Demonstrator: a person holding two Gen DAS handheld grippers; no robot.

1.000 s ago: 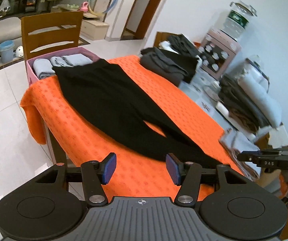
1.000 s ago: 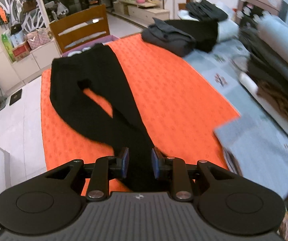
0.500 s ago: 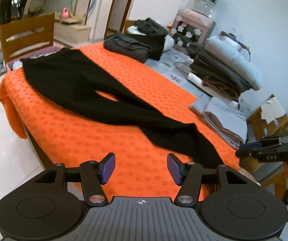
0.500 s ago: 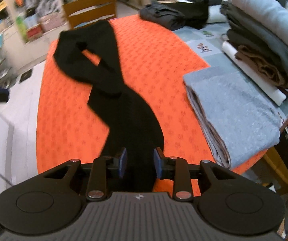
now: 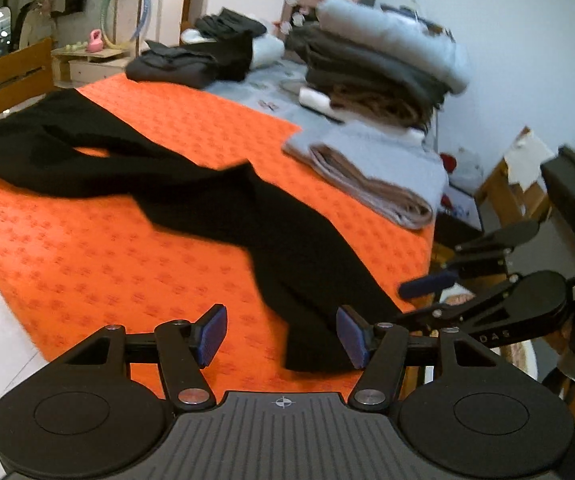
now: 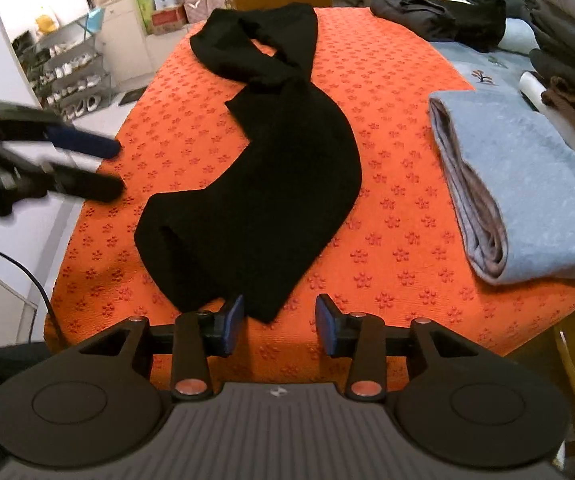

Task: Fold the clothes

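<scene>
black leggings twisted on orange cloth, left hand-held gripper released, right hand-held gripper released

The trousers were plain black, the tablecloth orange with a darker flower print, the folded towel grey-blue, the gripper pads dark blue.

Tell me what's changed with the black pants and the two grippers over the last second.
The right gripper has let go of the black pants: its jaws, shut on the leg ends a second ago, are now open. The pants were dragged toward the near edge of the orange cloth, and both legs lie bunched together in a curve. The left gripper stayed open and empty. The folded piles alongside look unchanged.
</scene>
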